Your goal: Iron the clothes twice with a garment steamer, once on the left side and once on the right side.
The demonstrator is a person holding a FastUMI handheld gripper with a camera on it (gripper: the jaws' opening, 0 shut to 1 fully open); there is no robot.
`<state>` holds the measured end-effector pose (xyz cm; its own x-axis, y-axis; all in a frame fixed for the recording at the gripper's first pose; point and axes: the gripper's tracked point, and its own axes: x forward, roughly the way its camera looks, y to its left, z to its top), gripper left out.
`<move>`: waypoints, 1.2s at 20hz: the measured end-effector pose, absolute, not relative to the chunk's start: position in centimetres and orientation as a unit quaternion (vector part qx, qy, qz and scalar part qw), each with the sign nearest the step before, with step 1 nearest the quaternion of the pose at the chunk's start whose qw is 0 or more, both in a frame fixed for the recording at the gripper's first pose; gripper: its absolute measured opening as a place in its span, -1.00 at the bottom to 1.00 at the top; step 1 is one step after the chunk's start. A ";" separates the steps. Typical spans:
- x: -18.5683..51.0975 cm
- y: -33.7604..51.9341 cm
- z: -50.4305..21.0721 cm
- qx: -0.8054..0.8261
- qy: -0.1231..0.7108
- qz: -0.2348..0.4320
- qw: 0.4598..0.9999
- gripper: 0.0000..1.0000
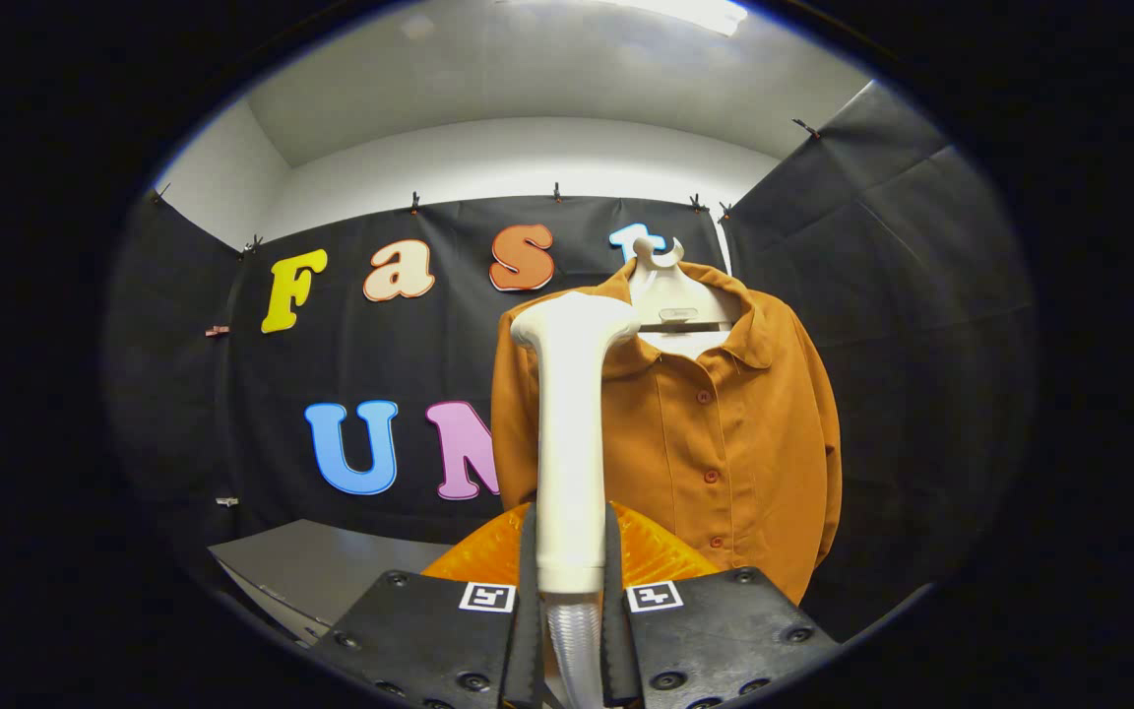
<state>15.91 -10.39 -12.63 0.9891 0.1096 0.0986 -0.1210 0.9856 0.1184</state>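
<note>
Steamer wand (570,433) stands upright, pinched low on its handle between our jaws, its head just before the hanging shirt's (715,433) shoulder. We judge it rigid, smooth and top-heavy, so gripping low demands firm pressure.

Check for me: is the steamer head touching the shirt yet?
Cannot tell. In the gripper view the steamer head overlaps the shirt near its collar, hiding any contact or gap; the gripper grips the handle.
</note>
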 end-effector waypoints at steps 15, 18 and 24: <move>18.0 -10.9 -19.0 0.047 0.004 0.043 0.998 -0.47; 17.6 -11.3 -21.1 0.054 0.025 0.037 0.998 -0.47; 17.0 -11.3 -26.0 0.057 0.077 0.030 0.995 -0.47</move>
